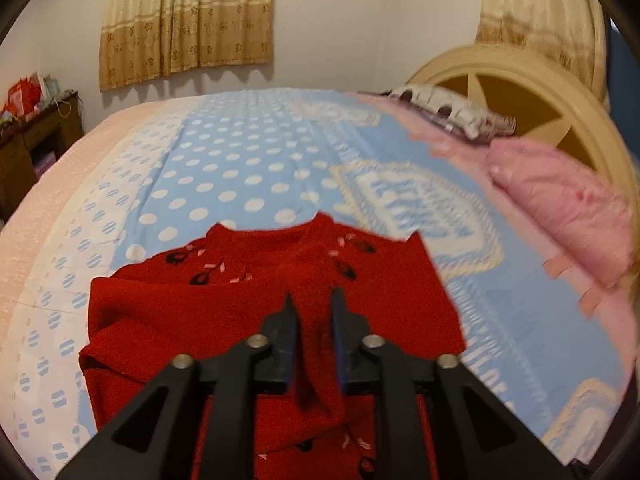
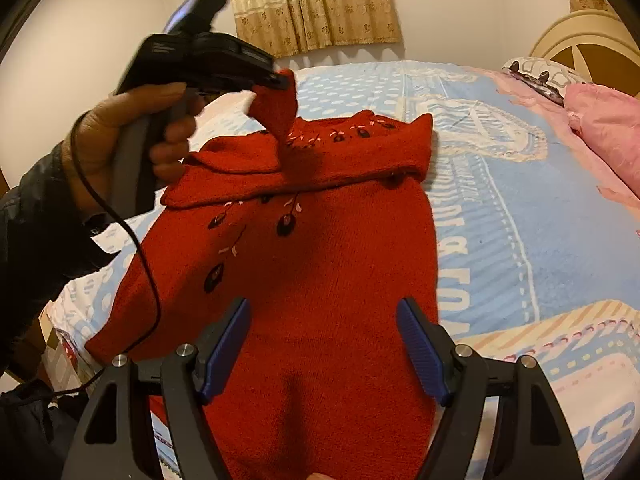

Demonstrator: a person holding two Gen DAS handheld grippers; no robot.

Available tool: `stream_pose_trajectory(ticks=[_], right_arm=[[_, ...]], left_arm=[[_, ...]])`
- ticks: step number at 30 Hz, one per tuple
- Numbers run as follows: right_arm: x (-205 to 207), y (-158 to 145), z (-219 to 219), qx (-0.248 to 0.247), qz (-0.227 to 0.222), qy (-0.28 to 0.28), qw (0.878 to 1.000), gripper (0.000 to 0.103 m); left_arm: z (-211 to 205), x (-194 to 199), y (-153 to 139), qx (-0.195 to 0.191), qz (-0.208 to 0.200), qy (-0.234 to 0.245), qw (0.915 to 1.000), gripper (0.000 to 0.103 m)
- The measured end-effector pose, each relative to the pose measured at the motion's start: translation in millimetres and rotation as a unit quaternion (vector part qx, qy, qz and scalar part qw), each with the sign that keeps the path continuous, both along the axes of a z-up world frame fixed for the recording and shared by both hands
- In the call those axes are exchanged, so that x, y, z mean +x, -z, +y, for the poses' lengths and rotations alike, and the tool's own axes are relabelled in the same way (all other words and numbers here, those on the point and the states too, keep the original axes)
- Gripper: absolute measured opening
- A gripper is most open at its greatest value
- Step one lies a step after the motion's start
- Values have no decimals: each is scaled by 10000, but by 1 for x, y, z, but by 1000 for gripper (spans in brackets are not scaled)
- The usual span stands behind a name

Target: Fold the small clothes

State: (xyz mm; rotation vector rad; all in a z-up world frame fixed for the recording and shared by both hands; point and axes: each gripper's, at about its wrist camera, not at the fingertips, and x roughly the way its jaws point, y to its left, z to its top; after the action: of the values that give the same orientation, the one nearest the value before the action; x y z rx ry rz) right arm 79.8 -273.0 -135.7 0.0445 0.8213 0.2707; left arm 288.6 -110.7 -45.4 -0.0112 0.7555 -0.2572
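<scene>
The left tool (image 2: 280,80) pinched a sleeve of the red sweater (image 2: 320,260) w/ the right tool (image 2: 324,344) released above it.

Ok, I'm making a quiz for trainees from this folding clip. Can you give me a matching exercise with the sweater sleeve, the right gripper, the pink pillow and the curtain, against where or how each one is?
Things:
1. sleeve
2. right gripper
3. pink pillow
4. curtain

Place or state:
A. on the wall beyond the bed
B. open, over the sweater
C. by the headboard
D. lifted, pinched in the left gripper

Pairs: 1-D, 2-B, 3-C, 4-A
</scene>
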Motion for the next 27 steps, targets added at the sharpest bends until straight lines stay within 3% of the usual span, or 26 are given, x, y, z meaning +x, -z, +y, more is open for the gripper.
stream_pose_trajectory(ticks=[2,5,9,13,17,20,27], right_arm=[[0,3,0,3,34,-19,10000,76],[2,4,-3,42,63,3,10000,76],[2,2,-5,49,65,31,10000,76],[4,-7,-7,-122,26,-66,9999,76],[15,-17,-16,-267,66,-81,9996,76],[28,-24,-25,-334,136,1,9994,76],[64,-28,-24,-71,406,-18,9991,76]], left_arm=[[1,-6,3,43,15,10,10000,57],[10,-23,4,261,-230,59,9994,67],[44,-38,14,728,-445,-95,9963,71],[106,-40,32,1185,-435,-679,9897,71],[170,-36,50,1160,-197,-1342,9839,71],[201,-39,61,1008,-60,-1559,9826,71],[198,-37,78,769,115,-1316,9883,71]])
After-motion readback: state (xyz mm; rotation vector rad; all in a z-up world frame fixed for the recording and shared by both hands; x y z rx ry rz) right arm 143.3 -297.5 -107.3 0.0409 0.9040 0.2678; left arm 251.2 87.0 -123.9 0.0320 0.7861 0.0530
